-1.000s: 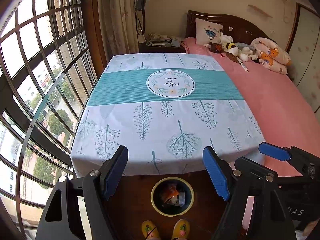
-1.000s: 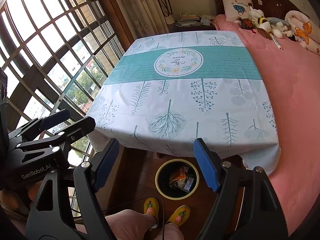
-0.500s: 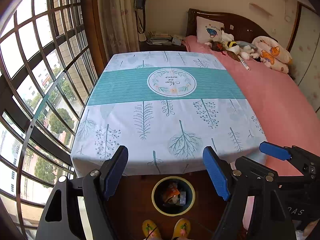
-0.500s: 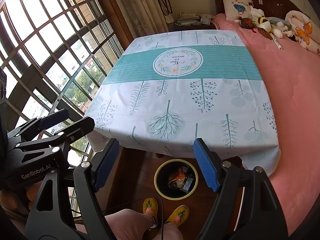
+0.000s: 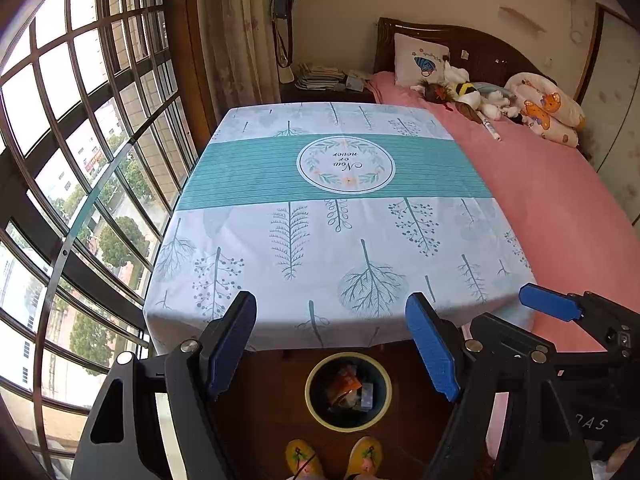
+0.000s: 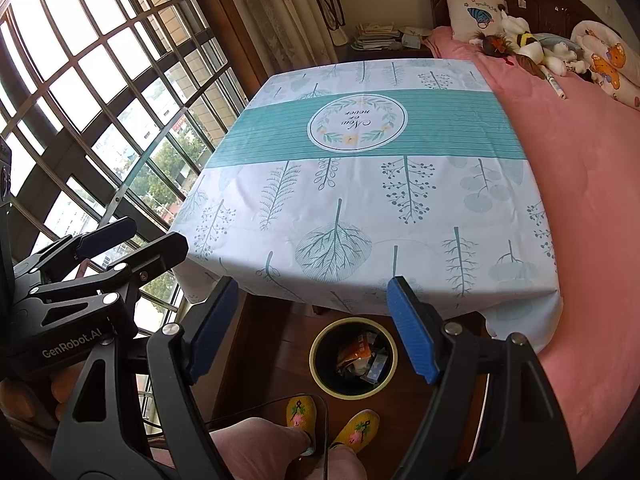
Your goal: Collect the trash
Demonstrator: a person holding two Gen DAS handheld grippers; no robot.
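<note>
Both grippers hang over the near edge of the desk (image 5: 320, 248), each with its blue-padded fingers spread wide and nothing between them. In the left wrist view the left gripper (image 5: 332, 340) fills the bottom of the frame, and the right gripper (image 5: 560, 320) pokes in from the lower right, only one of its blue fingers showing there. The right wrist view reverses this: the right gripper (image 6: 312, 328) sits low in the middle, while the left gripper (image 6: 132, 236) enters from the lower left, its maker's lettering readable on the black body and bare fingers of the person's hand (image 6: 60, 392) curled under it.

The trash bin (image 5: 348, 390), round with a yellowish rim, stands on the dark wooden floor just below the desk's near edge, at bottom centre of both views. Wrappers (image 6: 362, 356), one orange, lie inside it. The desk wears a pale tablecloth (image 6: 360, 200) printed with trees and a teal band.

Only the right wrist view shows the person's pink-clad leg (image 6: 260, 440) and a dark cable (image 6: 280, 404) crossing it; yellow slippers (image 6: 302, 410) appear whole there, but only as toes in the left view. A pink bed (image 5: 560, 208) with soft toys (image 5: 468, 96) lies at the right, barred windows (image 5: 80, 160) at the left.
</note>
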